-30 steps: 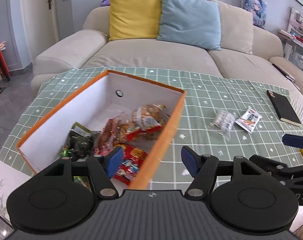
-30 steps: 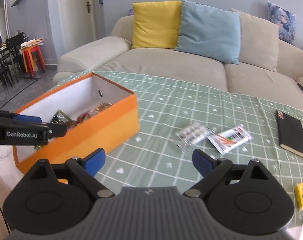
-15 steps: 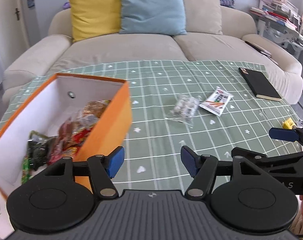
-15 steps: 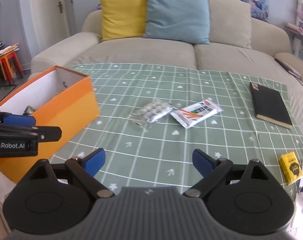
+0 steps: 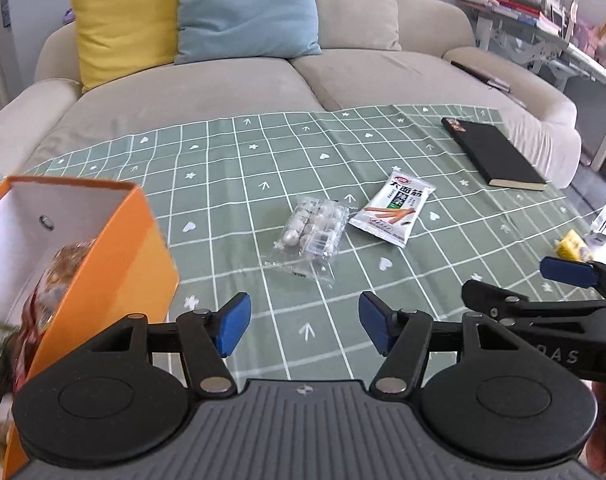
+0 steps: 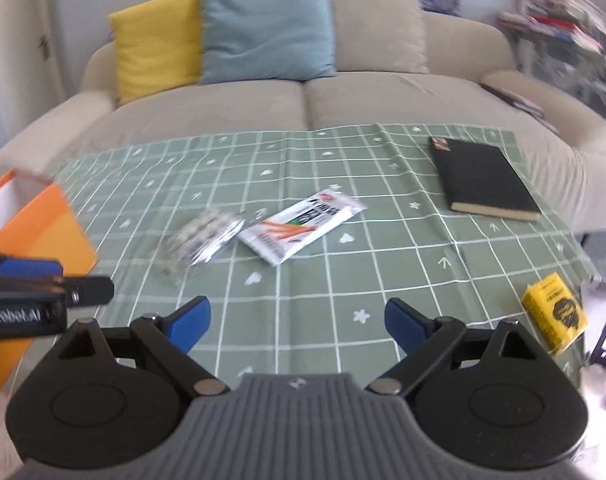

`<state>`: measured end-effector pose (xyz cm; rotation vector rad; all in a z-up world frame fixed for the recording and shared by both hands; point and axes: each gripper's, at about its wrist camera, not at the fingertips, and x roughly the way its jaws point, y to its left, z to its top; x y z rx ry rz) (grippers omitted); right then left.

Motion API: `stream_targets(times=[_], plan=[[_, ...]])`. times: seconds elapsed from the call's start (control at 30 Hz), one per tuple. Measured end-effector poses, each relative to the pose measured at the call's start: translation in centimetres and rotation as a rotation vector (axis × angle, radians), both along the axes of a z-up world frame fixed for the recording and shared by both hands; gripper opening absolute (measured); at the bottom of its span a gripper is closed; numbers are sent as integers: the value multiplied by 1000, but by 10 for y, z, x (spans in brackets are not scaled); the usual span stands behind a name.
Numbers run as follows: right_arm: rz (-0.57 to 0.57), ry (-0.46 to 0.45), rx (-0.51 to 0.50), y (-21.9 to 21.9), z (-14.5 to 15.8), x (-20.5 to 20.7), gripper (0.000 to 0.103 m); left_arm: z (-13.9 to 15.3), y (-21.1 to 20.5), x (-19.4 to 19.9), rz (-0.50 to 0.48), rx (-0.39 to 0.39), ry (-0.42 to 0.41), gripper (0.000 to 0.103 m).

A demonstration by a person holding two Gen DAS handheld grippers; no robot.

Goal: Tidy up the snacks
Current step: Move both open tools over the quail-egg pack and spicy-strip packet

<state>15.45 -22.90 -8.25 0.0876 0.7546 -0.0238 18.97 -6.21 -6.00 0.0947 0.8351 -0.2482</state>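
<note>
Two packets are lying side by side mid-surface: a clear bag (image 5: pixel 313 236) of pale sweets touching a white pouch (image 5: pixel 395 214). Both grippers, left (image 5: pixel 301 324) and right (image 6: pixel 297 322), are hovering near them, fingers spread and gripping nothing. An orange box (image 5: pixel 115 264) is sitting at the left, holding snacks.

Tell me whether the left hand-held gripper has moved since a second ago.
Yes. The left hand-held gripper has swung right, away from the orange box, and now faces the clear snack bag on the checked cloth.
</note>
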Motion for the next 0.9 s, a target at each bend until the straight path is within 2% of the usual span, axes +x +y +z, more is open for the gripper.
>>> stream_targets(times=[0.1, 0.2, 0.33, 0.53, 0.7, 0.9], plan=[[-32, 15, 53, -5, -9, 14, 91, -8, -2, 19, -2, -10, 13, 74], [-70, 56, 128, -8, -17, 31, 91, -16, -2, 38, -3, -28, 15, 81], [-106, 69, 124, -9, -24, 49, 91, -28, -7, 63, -6, -4, 29, 84], [-156, 81, 160, -21, -37, 73, 91, -42, -23, 90, -101, 50, 35, 88], [-192, 81, 167, -31, -45, 84, 91, -53, -30, 106, -128, 106, 34, 88], [-160, 74, 201, -25, -52, 92, 91, -63, -36, 119, -161, 135, 47, 88]])
